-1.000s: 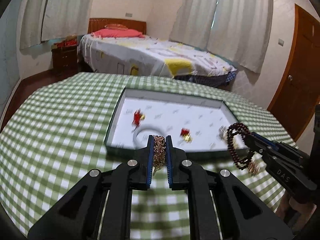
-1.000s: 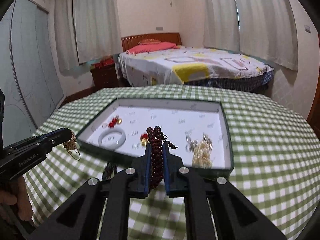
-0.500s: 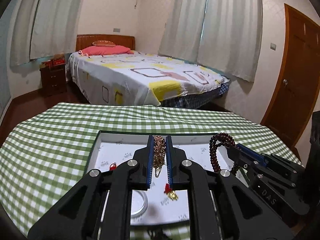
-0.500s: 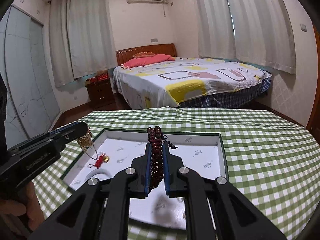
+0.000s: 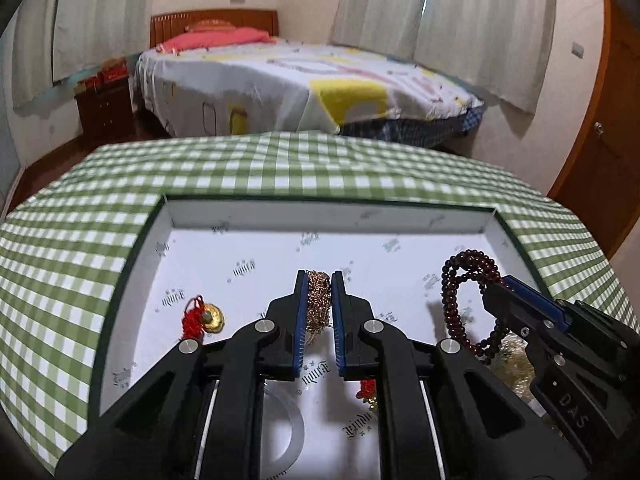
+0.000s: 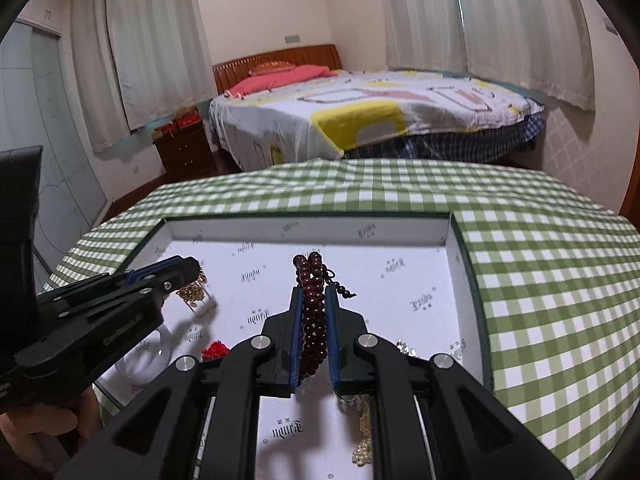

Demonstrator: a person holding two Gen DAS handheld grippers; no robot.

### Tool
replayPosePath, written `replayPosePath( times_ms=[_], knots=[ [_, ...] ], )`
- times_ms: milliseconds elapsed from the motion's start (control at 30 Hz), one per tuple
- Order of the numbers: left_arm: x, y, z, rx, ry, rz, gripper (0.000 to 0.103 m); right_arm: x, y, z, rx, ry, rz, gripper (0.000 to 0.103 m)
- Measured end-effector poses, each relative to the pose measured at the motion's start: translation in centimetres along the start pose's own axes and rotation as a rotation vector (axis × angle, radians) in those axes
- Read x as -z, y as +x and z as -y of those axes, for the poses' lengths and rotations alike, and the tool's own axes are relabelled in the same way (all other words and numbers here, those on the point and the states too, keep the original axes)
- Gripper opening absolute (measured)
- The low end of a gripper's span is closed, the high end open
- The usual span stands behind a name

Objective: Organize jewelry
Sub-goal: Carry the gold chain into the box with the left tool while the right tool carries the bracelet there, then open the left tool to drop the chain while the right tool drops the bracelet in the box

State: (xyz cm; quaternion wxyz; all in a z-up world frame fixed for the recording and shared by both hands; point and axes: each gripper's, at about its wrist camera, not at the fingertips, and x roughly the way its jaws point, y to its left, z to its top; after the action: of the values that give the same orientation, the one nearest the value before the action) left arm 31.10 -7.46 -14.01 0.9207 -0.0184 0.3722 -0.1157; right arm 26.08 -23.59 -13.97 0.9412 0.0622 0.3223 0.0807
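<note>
The left gripper (image 5: 319, 280) is pinching a bunched gold chain (image 5: 318, 304) between its 2 blue-padded jaws, which are standing narrow around it. It is tilting downward over the middle of the white tray (image 5: 280, 216), the chain hanging above the tray floor. The right gripper (image 6: 312, 294) is clamping a string of dark red beads (image 6: 314, 320) in the same narrow way, loops of beads rising past its fingertips; it too is angling down over the tray, nearer the right edge. In the left wrist view the right gripper is showing at the lower right, with the beads arching up from its tip. A person's hand (image 6: 48, 424) is gripping the left gripper's handle at the lower left of the right wrist view.

On the tray floor a red tassel with a gold charm (image 5: 204, 318) is lying toward the left edge, and a pale bangle (image 5: 292, 436) is lying near the front edge, partly hidden by the gripper. A second red and gold charm (image 5: 368, 390) is peeking out beside it.

The tray is sitting on a green checked tablecloth (image 5: 80, 240). Beyond the table, a bed (image 6: 380, 120) with a patterned sheet, a wooden nightstand (image 6: 184, 152), pale curtains (image 6: 520, 28) and a brown door (image 5: 600, 152) are filling the room.
</note>
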Motion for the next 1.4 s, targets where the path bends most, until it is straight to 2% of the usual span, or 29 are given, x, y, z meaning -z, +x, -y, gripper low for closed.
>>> replayPosePath(
  times_ms=[167,433,533,567,667,1033,1100,1133,1400],
  knots=[
    [0.4,1.1,-0.3,-0.007,-0.012,-0.042,0.012,0.4,0.6,0.3,-0.005,0.017,-0.04,0.012],
    [0.7,1.0,0.0,-0.026,-0.001,-0.046,0.014,0.7,1.1,0.4,0.001,0.024,-0.067,0.013],
    [0.7,1.0,0.0,-0.026,-0.001,-0.046,0.015,0.6,1.3,0.5,0.001,0.027,-0.074,0.019],
    [0.7,1.0,0.0,-0.027,0.0,-0.046,0.018,0.5,1.3,0.5,0.001,0.027,-0.076,0.023],
    [0.6,0.9,0.1,-0.032,0.002,-0.036,0.026,0.5,1.4,0.5,0.003,0.027,-0.075,0.025],
    [0.6,0.6,0.4,-0.04,0.01,-0.029,0.029,0.5,1.1,0.5,0.01,0.021,-0.059,0.037],
    [0.5,0.4,0.6,-0.043,0.014,-0.024,0.035,0.4,0.9,0.5,0.011,0.019,-0.055,0.041],
    [0.4,0.4,0.7,-0.046,0.017,-0.019,0.043,0.4,0.8,0.4,0.013,0.017,-0.052,0.042],
    [0.3,-0.1,0.7,-0.052,0.025,-0.009,0.051,0.2,0.3,0.6,0.02,0.011,-0.037,0.049]
  ],
)
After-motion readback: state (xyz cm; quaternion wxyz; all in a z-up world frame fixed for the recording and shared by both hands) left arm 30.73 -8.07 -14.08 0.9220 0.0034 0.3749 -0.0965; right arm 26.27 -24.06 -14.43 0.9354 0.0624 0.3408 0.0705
